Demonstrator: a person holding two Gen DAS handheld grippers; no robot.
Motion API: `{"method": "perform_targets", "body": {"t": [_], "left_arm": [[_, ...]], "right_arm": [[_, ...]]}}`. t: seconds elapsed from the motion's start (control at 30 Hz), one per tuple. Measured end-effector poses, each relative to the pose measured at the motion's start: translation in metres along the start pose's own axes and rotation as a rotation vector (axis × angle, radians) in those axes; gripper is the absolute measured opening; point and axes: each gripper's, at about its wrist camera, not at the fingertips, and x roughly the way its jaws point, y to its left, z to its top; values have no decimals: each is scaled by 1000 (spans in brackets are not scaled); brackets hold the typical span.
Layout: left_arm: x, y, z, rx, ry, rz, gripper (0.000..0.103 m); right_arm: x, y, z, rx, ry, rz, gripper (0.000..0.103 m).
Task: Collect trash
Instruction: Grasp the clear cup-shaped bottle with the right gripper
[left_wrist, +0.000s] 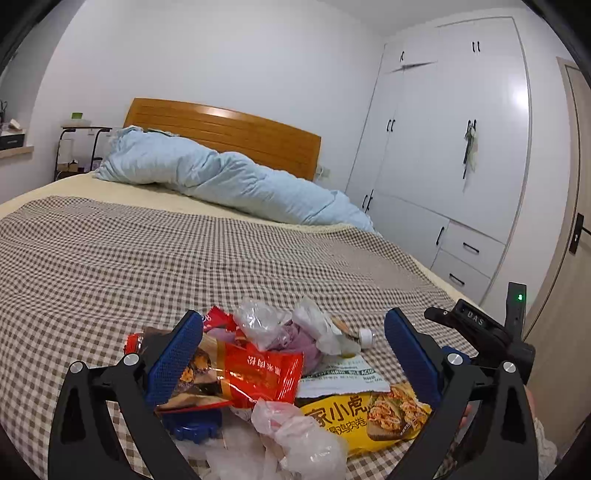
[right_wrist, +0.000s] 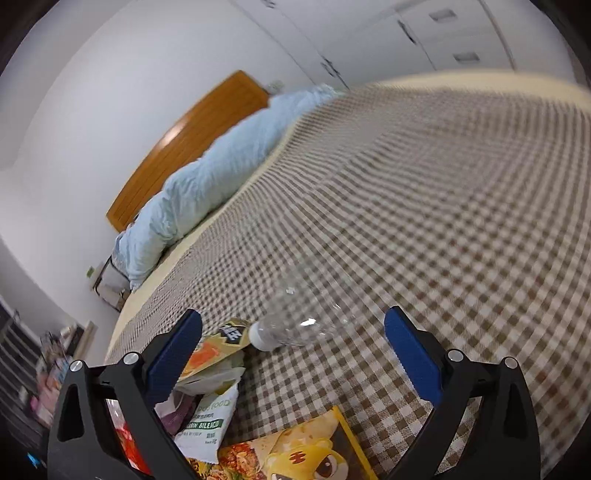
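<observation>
In the left wrist view, the left gripper (left_wrist: 293, 354) hangs low over a heap of trash on the checked bedspread (left_wrist: 184, 251), its blue pads spread wide apart with nothing between them pressed. In the lower centre lies a red snack wrapper (left_wrist: 255, 373), touching the left pad. To the right of it sits a yellow food packet (left_wrist: 365, 417), and a crumpled clear plastic bag (left_wrist: 295, 439) fills the bottom centre. A white bottle cap (left_wrist: 366, 336) shows behind the heap. The other tool (black, with a green light) stands at the right edge.

In the right wrist view, the right gripper (right_wrist: 293, 354) is also spread open. A clear plastic bottle (right_wrist: 295, 325) lies on its side between the fingertips, blurred, touching neither pad. The yellow food packet (right_wrist: 306, 454) sits at the bottom centre, and a white-and-green packet (right_wrist: 208, 424) lies at lower left.
</observation>
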Motion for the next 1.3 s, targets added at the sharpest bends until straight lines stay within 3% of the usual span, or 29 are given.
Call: {"method": "perform_targets", "body": {"t": [0.17,0.37,0.53,0.67,0.77,0.8,1.03,1.3], "left_arm": [[4,0,-1,-15,10,-20,95],[9,-5,-4,-40,19,-49,95],[10,-10,-2,-48,7,-61,95],[9,-7,0,-63,-1,-63,95],[8,-1,2,-84,-4,-60,95],[7,1,2,-90,-5,-59,95],[12,13,2,-124,39,-32,95],[6,14,-1,-94,63,-24,95]], "right_arm": [[22,-28,5,216,98,14,95],[50,-16,7,340,166,39,95],[60,-9,10,498,72,-34,95],[75,4,19,483,44,-125,95],[77,-2,17,526,18,-170,63],[78,-6,17,538,12,-151,62],[47,-22,17,444,-28,-75,61],[-49,-16,13,118,-164,10,61]]}}
